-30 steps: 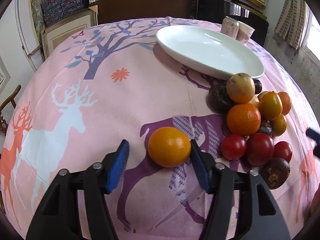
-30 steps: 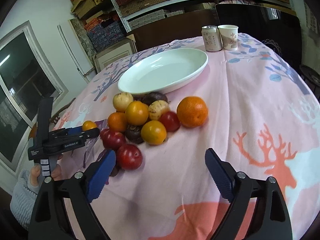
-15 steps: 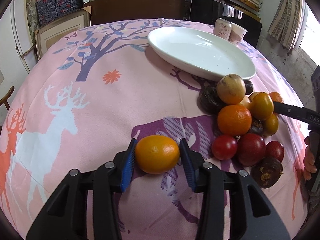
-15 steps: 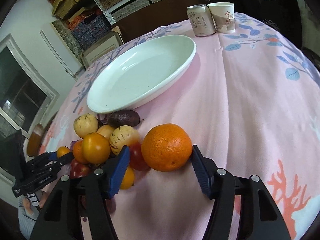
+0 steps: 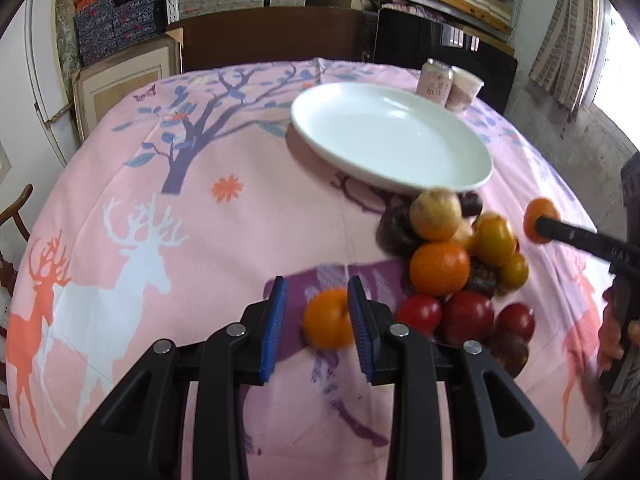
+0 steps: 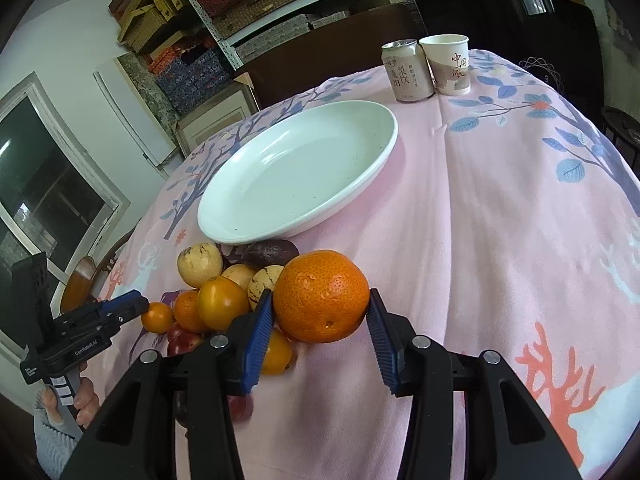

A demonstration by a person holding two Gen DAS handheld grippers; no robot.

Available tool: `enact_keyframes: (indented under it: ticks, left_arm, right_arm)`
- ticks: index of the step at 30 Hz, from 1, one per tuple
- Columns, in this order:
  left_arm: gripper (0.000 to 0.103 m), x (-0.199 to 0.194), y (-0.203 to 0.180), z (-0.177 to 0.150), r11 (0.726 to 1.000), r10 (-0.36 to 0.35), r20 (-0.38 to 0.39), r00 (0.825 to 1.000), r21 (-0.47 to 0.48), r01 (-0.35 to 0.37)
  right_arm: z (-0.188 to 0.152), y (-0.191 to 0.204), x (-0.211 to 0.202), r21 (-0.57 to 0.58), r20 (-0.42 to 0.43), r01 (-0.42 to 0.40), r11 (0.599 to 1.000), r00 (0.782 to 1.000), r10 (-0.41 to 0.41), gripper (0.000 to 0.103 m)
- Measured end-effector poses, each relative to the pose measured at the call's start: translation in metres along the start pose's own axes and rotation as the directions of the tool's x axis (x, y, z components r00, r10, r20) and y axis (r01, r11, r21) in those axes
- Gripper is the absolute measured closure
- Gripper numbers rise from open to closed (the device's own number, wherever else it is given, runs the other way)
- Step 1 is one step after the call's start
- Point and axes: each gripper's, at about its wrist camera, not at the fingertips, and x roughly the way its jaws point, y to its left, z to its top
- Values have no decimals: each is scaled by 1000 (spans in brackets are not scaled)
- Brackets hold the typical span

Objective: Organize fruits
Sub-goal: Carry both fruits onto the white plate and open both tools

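Note:
My left gripper (image 5: 316,320) has its blue pads (image 5: 276,324) narrowed around a small orange fruit (image 5: 326,318); the fruit touches the right pad, with a gap on the left. My right gripper (image 6: 320,320) is shut on a large orange (image 6: 322,296), held above the cloth. A pile of red, yellow, orange and dark fruits (image 5: 460,272) lies on the pink tablecloth just below an empty white oval plate (image 5: 392,140). The plate also shows in the right wrist view (image 6: 296,172), with the pile (image 6: 216,284) in front of it.
A drink can (image 6: 406,70) and a paper cup (image 6: 448,64) stand behind the plate at the far edge. The round table's cloth (image 5: 200,200) has deer and tree prints. Shelves, boxes and a chair surround the table.
My right gripper closed on the large orange and lifted it from the pile. My left gripper rose and pulled back; its orange fruit now sits against the right pad only.

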Motion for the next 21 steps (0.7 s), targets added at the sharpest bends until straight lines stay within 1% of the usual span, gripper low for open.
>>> enact_keyframes:
  ticks: [1,3,5,6,8,10,11,12,13,14,15,17,21]
  left_arm:
    - [65,-2,3,-4,1000,8,8,1000,-11,-8]
    - [46,-2,9,-8,1000,8,5,1000,-27,-8]
    - [36,2,12,-10,999,6,0,1000,-41,-6]
    - [35,5,12,-11,999,-3,-6,1000,-40,3]
    - [36,10,8,-11,999,-33,-18,999,-30,32]
    - [37,13,-2,-11,1000,-24,-24,999,9,24]
    - [41,15,-8,-13,999,-19,-34,999,33,20]
    - [54,19,-14,-16,998,-22,-52,998,53,24]
    - [61,24,-18,-19,997,-25,-79,997,68,31]
    - [64,26,-21,-22,997,-10,-83,996,79,16]
    - [64,25,-26,-24,995,7,-70,998,101,0]
    - [67,25,-31,-26,992,21,-63,998,123,-14]
    - [67,23,-33,-26,993,38,-54,998,117,-32]
  right_arm:
    - [-1,-2,1,6,-1,-5,1000,1000,5,56]
    - [-2,-4,4,18,-8,-10,1000,1000,10,56]
    - [-4,-6,8,26,-20,-14,1000,1000,14,56]
    - [-3,-7,9,26,-22,-14,1000,1000,14,56]
    - [-5,-7,9,27,-20,-14,1000,1000,14,56]
    - [-5,-9,9,33,-18,-13,999,1000,14,56]
    - [-5,-11,9,39,-18,-14,999,1000,15,56]
    - [-5,-13,9,45,-18,-17,999,1000,18,56]
    - [-5,-15,9,52,-19,-20,998,1000,21,56]
    - [-5,-16,9,57,-20,-22,998,1000,23,56]
    - [-5,-17,9,60,-20,-24,998,999,25,56]
    - [-5,-18,9,68,-18,-28,997,999,29,56]
    - [-4,-18,7,66,-10,-29,997,1000,29,56]
